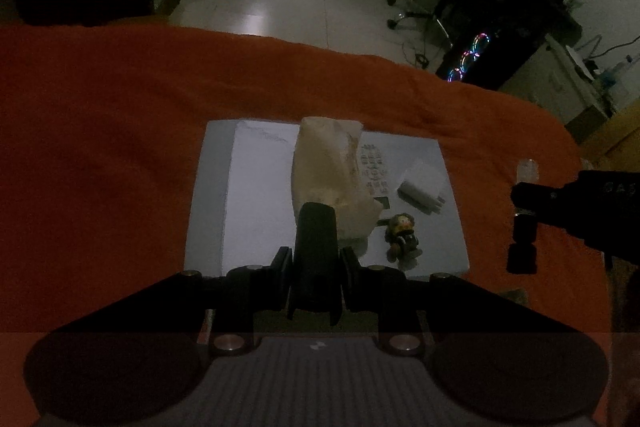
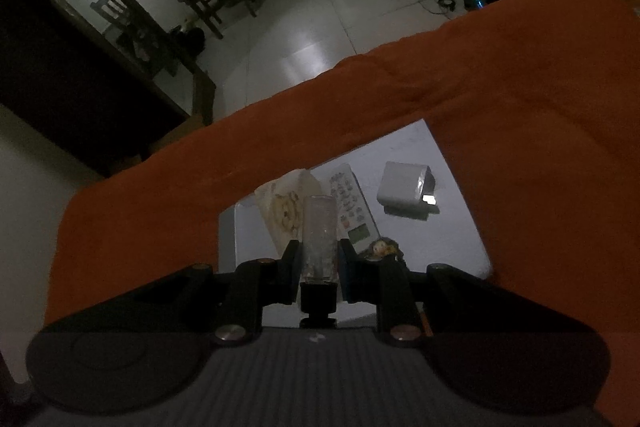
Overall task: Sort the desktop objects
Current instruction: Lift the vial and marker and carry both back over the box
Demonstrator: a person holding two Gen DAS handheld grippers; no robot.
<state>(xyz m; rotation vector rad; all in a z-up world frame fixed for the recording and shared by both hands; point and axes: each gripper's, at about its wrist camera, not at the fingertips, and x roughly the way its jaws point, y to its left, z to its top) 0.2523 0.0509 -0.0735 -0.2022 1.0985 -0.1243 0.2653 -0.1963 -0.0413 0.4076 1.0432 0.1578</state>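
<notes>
Slippage threatens both narrow grips, since the left tool (image 1: 315, 259) pinches a black cap (image 1: 316, 251) and the right tool (image 2: 319, 259) a clear-ended pen (image 2: 318, 239) above the table's (image 1: 120, 147) grey board (image 1: 256, 195), far enough to bounce.

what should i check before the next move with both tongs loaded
1. Left tongs shut on black cap: ok.
2. Right tongs shut on clear tube: ok.
3. Remote, white charger, figurine lying apart on the grey board: ok.
4. Tissue pack clear of the cap: cannot tell.
5. Drop-off place for either item: cannot tell.
</notes>
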